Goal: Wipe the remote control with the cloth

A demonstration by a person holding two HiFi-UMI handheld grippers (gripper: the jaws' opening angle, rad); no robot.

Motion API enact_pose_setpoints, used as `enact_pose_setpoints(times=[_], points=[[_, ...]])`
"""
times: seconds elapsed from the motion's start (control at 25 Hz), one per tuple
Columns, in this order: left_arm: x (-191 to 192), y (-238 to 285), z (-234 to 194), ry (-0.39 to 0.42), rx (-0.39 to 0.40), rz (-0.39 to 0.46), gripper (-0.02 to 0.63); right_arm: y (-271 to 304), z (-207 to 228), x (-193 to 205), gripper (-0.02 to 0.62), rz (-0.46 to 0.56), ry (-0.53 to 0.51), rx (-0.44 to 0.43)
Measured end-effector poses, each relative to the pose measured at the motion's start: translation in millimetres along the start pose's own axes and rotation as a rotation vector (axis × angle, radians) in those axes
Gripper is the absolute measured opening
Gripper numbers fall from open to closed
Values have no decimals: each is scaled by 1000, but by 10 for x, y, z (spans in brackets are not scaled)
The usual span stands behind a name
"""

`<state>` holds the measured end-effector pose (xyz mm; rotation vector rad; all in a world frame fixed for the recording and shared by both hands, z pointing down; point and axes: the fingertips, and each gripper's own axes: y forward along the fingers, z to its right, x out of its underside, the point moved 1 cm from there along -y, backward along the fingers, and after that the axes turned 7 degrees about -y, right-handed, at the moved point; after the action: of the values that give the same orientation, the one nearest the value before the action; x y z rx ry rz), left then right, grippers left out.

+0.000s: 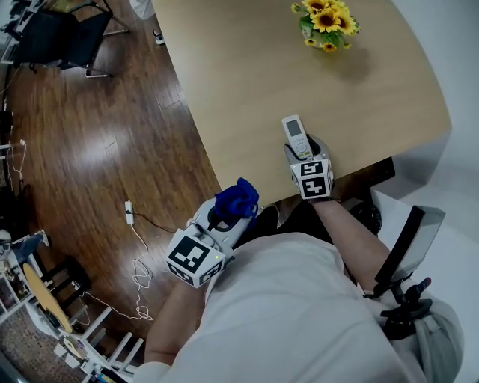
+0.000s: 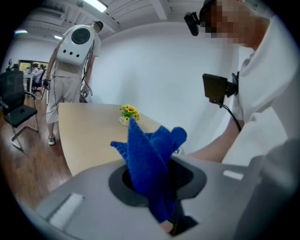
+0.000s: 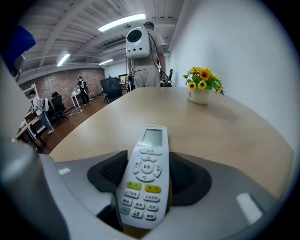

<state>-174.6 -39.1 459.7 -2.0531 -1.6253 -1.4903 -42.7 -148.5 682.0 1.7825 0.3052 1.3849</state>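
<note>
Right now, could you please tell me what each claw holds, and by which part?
Left claw: the blue cloth, by its lower end. Right claw: the remote control, by the sides of its button half.

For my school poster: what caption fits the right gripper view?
The right gripper grips a white remote control by a wooden table, yellow flowers behind.

1. We see the tabletop (image 1: 247, 82) lying bare from its near edge out to the sunflower pot (image 1: 327, 21), which stands near the far right rim.
2. The remote control (image 1: 296, 133), clamped in our right gripper (image 1: 302, 148), takes up the near edge.
3. Our left gripper (image 1: 228, 215), pinching the blue cloth (image 1: 238, 198), sits at the table's near corner, with an open gap between the two grippers.
4. A standing person (image 3: 143, 51) blocks the far end.
5. On the floor to the left lie a power strip with its cable (image 1: 129, 213) and an office chair (image 1: 63, 34).
</note>
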Motion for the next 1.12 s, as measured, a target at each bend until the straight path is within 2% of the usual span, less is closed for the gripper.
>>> enact_pose_setpoints(times=[0.04, 0.32, 0.6, 0.68, 0.8, 0.96, 1.12], points=[[-1, 17, -5, 3, 8, -3, 109, 11, 22, 22, 275, -5, -2, -2], [-94, 111, -92, 13, 27, 3, 109, 84, 77, 97, 265, -39, -17, -50], [-224, 141, -249, 37, 20, 50, 109, -11, 135, 8, 264, -57, -92, -130], [-322, 132, -268, 44, 8, 71, 109, -117, 178, -66, 264, -38, -144, -174], [-538, 115, -259, 60, -10, 107, 109, -416, 198, -388, 262, 18, -243, -280], [-830, 115, -248, 102, -14, 165, 109, -839, 175, -784, 264, 36, -447, -423], [-1213, 279, -84, 202, 23, 185, 109, -1225, 148, -1150, 264, 63, -626, -566]])
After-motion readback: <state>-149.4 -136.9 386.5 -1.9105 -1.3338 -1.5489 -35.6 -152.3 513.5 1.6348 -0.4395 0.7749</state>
